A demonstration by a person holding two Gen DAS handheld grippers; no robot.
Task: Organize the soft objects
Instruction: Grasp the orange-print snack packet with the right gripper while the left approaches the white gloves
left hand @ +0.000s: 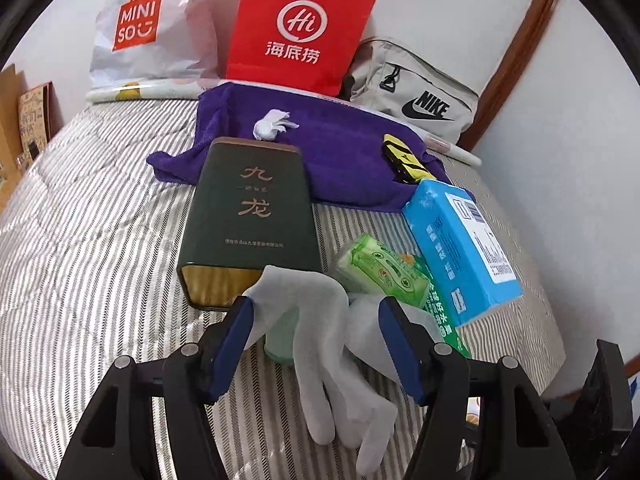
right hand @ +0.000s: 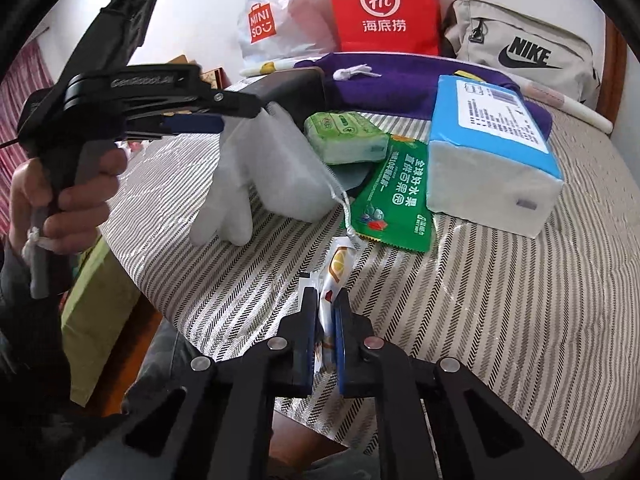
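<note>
A white cotton glove point(left hand: 320, 344) hangs between the fingers of my left gripper point(left hand: 316, 308), draped over its left finger, with the jaws standing wide apart. In the right wrist view the glove point(right hand: 272, 168) dangles from the left gripper point(right hand: 208, 116) above the striped bed. My right gripper point(right hand: 324, 300) is shut on a small white sachet with a lemon picture point(right hand: 336, 268). A green tissue pack point(left hand: 380, 272), a blue tissue pack point(left hand: 460, 248), a purple towel point(left hand: 320, 148) and a small knotted white cloth point(left hand: 272, 124) lie on the bed.
A dark green tin point(left hand: 248, 216) lies by the glove. A green snack wrapper point(right hand: 392, 204) lies under the tissue packs. A red paper bag point(left hand: 300, 28), a Miniso plastic bag point(left hand: 144, 32) and a beige Nike bag point(left hand: 416, 92) stand at the wall. The bed edge is at the left point(right hand: 132, 264).
</note>
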